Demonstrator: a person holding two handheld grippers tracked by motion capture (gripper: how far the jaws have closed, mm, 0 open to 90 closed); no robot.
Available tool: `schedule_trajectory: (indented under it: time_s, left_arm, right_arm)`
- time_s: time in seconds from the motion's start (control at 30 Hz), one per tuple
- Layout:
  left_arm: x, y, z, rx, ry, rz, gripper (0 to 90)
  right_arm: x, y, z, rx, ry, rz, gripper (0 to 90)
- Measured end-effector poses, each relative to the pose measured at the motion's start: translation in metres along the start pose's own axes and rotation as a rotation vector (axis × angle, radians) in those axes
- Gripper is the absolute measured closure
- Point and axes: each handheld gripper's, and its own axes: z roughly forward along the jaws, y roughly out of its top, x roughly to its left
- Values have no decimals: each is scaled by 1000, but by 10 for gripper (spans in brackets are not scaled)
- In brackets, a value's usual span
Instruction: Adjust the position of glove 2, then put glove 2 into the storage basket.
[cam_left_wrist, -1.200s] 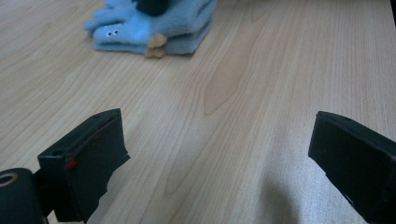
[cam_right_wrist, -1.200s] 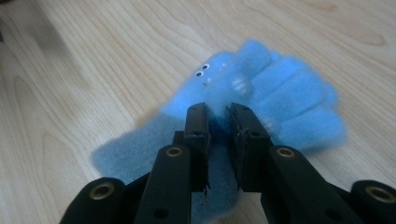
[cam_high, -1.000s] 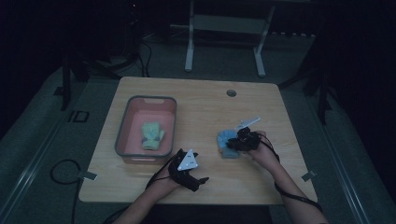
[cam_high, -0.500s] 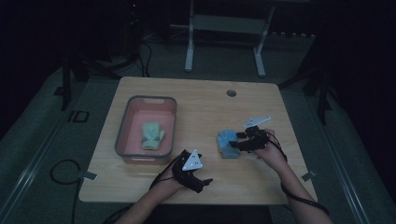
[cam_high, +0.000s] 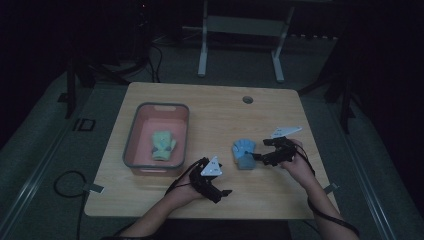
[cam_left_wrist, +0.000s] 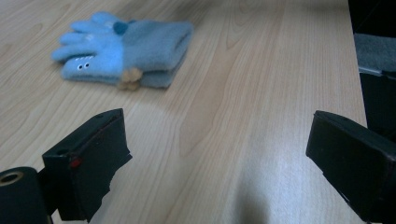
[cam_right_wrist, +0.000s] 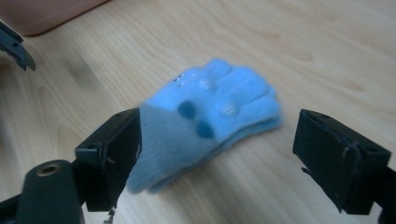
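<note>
Blue glove (cam_right_wrist: 210, 126) before right gripper (cam_right_wrist: 219, 154)

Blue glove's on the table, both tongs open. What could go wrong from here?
1. The right tongs have just been opening; the blue glove lies between the jaws, seemingly unpinched. Its cuff sits close to one jaw, so pulling away might drag it.
2. The glove looks like folded, stacked layers; a regrasp might catch only the top one.
3. The left tongs sit open nearby, facing the glove, so both hands reaching in could collide.
</note>
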Motion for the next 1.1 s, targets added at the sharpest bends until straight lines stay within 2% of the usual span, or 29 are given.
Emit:
schedule_trajectory:
  time_s: [0.1, 0.17, 0.33, 0.4, 0.47, 0.67, 0.73, 0.8, 0.87, 1.0, 1.1]
  left_arm:
    - [3, 5, 5, 5, -11, 19, 57]
    - [4, 9, 10, 14, -14, 27, 57]
    - [8, 16, 19, 37, -28, 47, 57]
    - [13, 23, 24, 38, -28, 56, 59]
    - [16, 26, 27, 39, -26, 65, 67]
    - [22, 38, 35, 47, -23, 95, 67]
    - [23, 41, 38, 49, -15, 107, 67]
    - [24, 45, 42, 57, -16, 123, 67]
    - [26, 48, 46, 60, -20, 146, 109]
    - [30, 54, 55, 60, -4, 177, 149]
    - [33, 57, 61, 57, -8, 185, 189]
  right_arm:
    - [-2, -1, -4, -30, -39, -20, 145]
    - [-4, 0, -7, -50, -28, -4, 142]
    - [-6, -2, -9, -52, -26, 24, 142]
    - [-7, -3, -11, -49, -17, 57, 137]
    - [-6, -4, -13, -61, -20, 59, 106]
    - [-7, -3, -11, -84, -3, 69, 106]
    - [-8, -1, -10, -80, -24, 65, 143]
    - [-9, 1, -8, -79, -23, 58, 184]
    - [-11, 4, -5, -72, -22, 56, 231]
    - [-16, 10, 2, -74, -31, 62, 286]
    - [-23, 13, 10, -69, -26, 87, 326]
